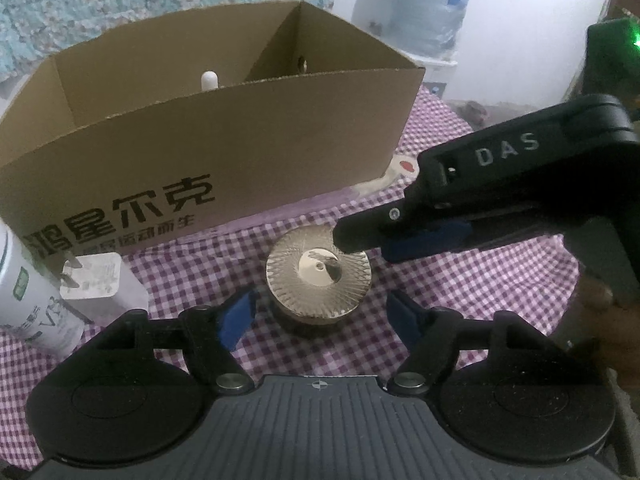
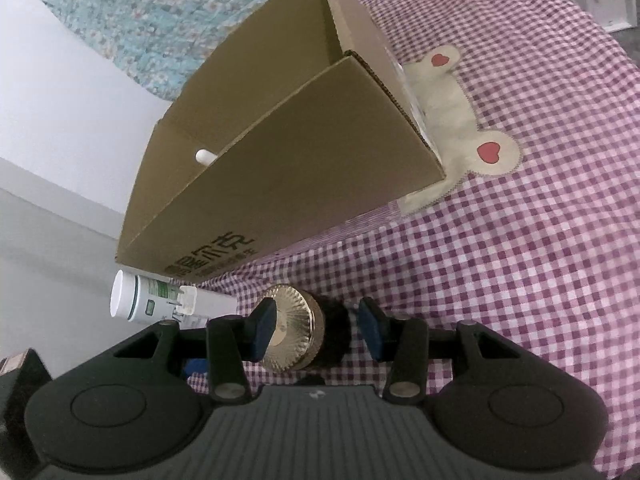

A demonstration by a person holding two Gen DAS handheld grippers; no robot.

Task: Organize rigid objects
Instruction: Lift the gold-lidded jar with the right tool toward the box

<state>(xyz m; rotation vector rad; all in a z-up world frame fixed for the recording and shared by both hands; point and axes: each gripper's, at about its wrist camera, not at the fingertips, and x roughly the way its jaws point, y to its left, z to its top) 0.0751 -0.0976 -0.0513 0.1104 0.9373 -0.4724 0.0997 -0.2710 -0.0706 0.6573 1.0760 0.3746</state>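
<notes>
Fingers (image 2: 264,330) of the right gripper (image 2: 316,330) are standing open around the gold-capped jar (image 2: 298,334) on the checked bedcover (image 2: 520,240), just before the cardboard box (image 2: 280,168); squeezing squarely across its cap seems wisest. Left gripper (image 1: 320,314) is hovering open nearby.

Clearance around the gold-lidded jar, checked cloth

The cardboard box (image 1: 224,136) walls off the far side of the gold-lidded jar (image 1: 319,277), with a narrow strip of checked cloth (image 1: 460,280) between them. To the jar's left, the white charger (image 1: 100,280) and white bottle (image 1: 24,288) crowd the box's near corner. The right gripper (image 2: 316,328) straddles the jar from the right, blocking that side. Open cloth lies right of the box, over the appliqué patch (image 2: 452,120). The box is open on top; a white cap (image 1: 209,80) stands inside.
</notes>
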